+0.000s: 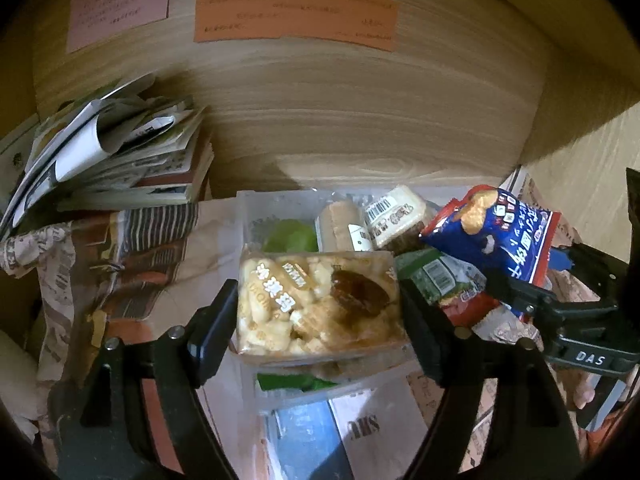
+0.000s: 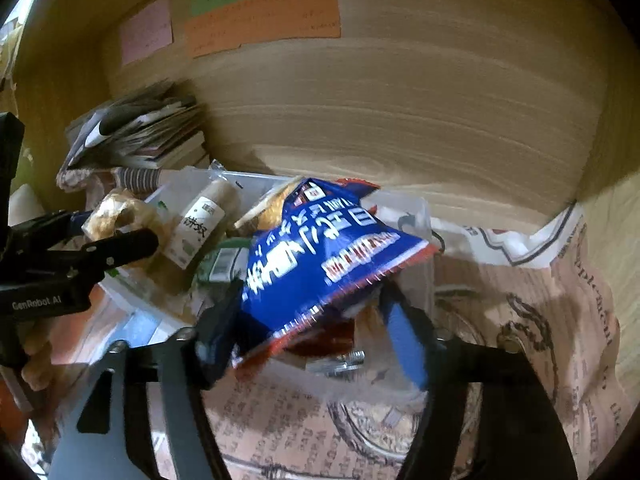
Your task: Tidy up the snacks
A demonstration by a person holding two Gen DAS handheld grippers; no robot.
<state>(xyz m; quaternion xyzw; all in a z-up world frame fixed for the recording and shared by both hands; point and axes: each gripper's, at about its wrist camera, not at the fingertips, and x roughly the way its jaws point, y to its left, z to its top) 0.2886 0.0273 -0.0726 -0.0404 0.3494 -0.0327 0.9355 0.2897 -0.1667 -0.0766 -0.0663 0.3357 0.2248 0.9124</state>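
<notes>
Snack box [image 1: 248, 216] on papered shelf [image 1: 160, 264]; book stack [image 1: 132, 168] left; chip bag [image 1: 496, 232] seemingly at its right edge

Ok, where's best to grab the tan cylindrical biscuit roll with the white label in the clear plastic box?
Grip the biscuit roll across its round body, just above the white label, coming down from above. It lies lengthwise in the clear box, with a square cracker packet pressed against one side, so the top looks like the only free approach.
</notes>
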